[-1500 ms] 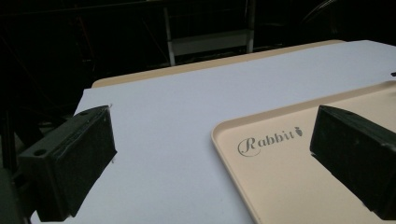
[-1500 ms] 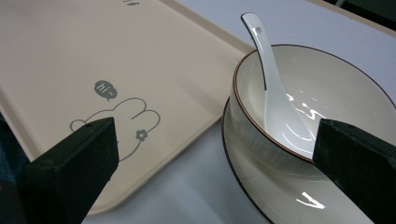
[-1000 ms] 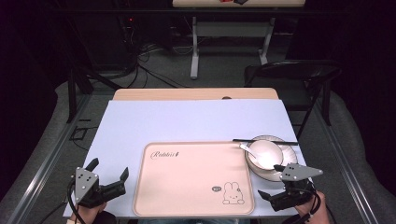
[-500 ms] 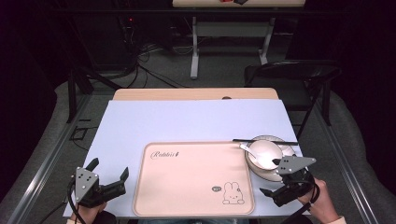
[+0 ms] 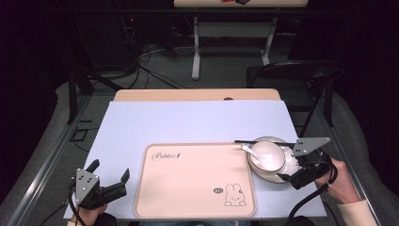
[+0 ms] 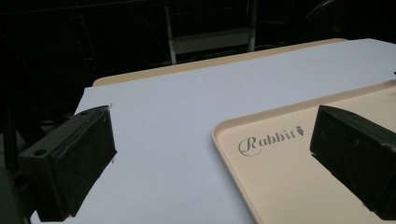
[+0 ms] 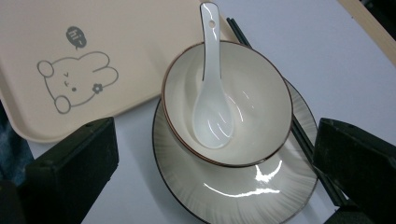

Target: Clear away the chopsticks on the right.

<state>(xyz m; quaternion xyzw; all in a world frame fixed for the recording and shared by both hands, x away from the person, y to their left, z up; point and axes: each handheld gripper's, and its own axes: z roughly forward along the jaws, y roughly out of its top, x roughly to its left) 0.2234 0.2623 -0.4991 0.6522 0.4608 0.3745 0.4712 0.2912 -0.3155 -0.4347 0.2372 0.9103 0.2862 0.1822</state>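
Overhead, the right gripper (image 5: 292, 175) is hovering wide at the bowl (image 5: 268, 155), while the left gripper (image 5: 109, 181) is spreading wide beside the tray (image 5: 188, 183). Close up, the bowl (image 7: 243, 102), holding a spoon (image 7: 210, 107), is sitting on a plate (image 7: 233, 191) between the right fingers (image 7: 74, 172).

Bowl (image 7: 243, 98), spoon (image 7: 211, 88) and plate (image 7: 233, 191): glazed ceramic look, glossy, bright highlights; plate rim finely ribbed. Tray (image 5: 188, 183): smooth matt plastic look, pale peach. Table cover (image 5: 188, 122): flat, matt, pale lilac sheet; gripper jaws matt black.
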